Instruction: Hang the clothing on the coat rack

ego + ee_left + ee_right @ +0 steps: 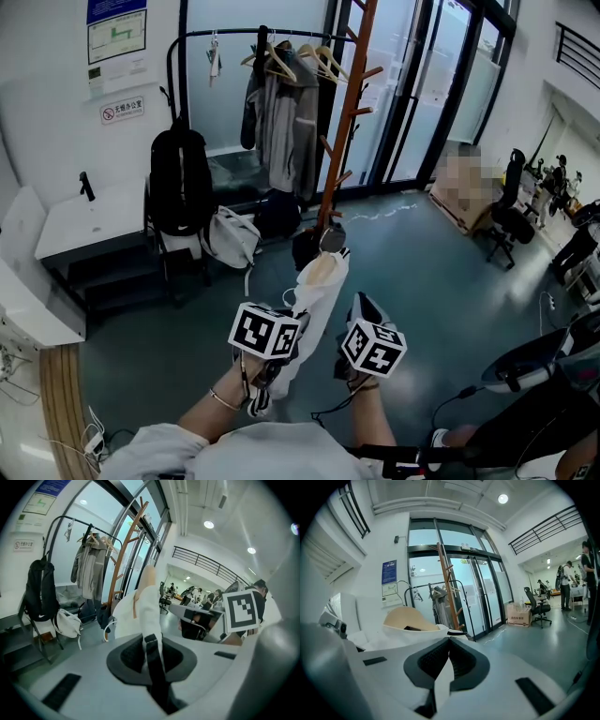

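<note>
Near the coat rack [349, 122], left gripper [151, 644] and right gripper [449, 641] jaws clamp the white garment [317, 291].

Bright even daylight through glass doors [485, 597] beyond the fingers [431, 660], ceiling downlights [208, 524] glaring above, fisheye-bent dark corners, fingers blurred

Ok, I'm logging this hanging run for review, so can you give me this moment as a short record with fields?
held item: white garment, not yet hung
left gripper: shut on the white garment
right gripper: shut on the white garment
target: wooden coat rack, ahead of the person
nearby: metal rail with grey jackets; black backpack
</note>
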Motion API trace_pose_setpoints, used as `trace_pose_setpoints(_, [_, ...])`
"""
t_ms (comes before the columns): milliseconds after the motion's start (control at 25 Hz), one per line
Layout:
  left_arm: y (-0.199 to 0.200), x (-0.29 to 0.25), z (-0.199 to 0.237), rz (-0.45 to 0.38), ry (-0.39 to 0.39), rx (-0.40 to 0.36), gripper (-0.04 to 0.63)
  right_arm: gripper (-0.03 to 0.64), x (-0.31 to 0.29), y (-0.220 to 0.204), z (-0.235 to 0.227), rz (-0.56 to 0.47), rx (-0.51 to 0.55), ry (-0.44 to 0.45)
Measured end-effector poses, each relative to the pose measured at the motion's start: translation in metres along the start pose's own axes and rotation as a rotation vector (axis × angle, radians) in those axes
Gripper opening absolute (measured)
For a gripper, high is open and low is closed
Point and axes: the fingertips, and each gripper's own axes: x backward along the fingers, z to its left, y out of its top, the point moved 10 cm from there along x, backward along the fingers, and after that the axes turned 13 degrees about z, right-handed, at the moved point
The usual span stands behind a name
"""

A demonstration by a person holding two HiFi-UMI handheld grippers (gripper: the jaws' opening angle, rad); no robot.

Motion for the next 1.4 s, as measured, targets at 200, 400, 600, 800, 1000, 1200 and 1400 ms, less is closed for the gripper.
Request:
trace_pose_setpoints(200, [0.011, -0.019, -0.006, -0.008, -0.001, -0.005, 0.034, 0.023, -0.003, 0.001, -0.022, 0.002, -0.005, -0.017])
trace_pose_setpoints(400, [0.02, -0.025, -0.012, -0.011, -0.013, -0.024, 0.034, 0.023, -0.006, -0.002, -0.032, 0.017, -0.023, -0.03])
trace_pose_setpoints(600, [0.026, -0.036, -0.015, -0.008, -0.031, -0.033, 0.034, 0.023, -0.01, -0.007, -0.042, 0.032, -0.036, -0.043])
trace_pose_setpoints(800, [0.032, -0.047, -0.013, -0.009, -0.047, -0.039, 0.034, 0.023, -0.017, -0.003, -0.051, 0.021, -0.045, -0.061])
trace_pose_setpoints(1000, [0.05, -0.055, -0.003, -0.017, -0.063, -0.063, 0.034, 0.023, -0.032, 0.011, -0.053, -0.009, -0.039, -0.071])
trace_pose_setpoints(1200, [0.071, -0.072, 0.01, -0.025, -0.086, -0.08, 0.034, 0.023, -0.056, 0.017, -0.059, 0.003, -0.03, -0.087])
trace_pose_setpoints(1400, [0.096, -0.09, 0.022, -0.022, -0.108, -0.099, 0.034, 0.023, -0.077, 0.037, -0.069, -0.008, -0.023, -0.112])
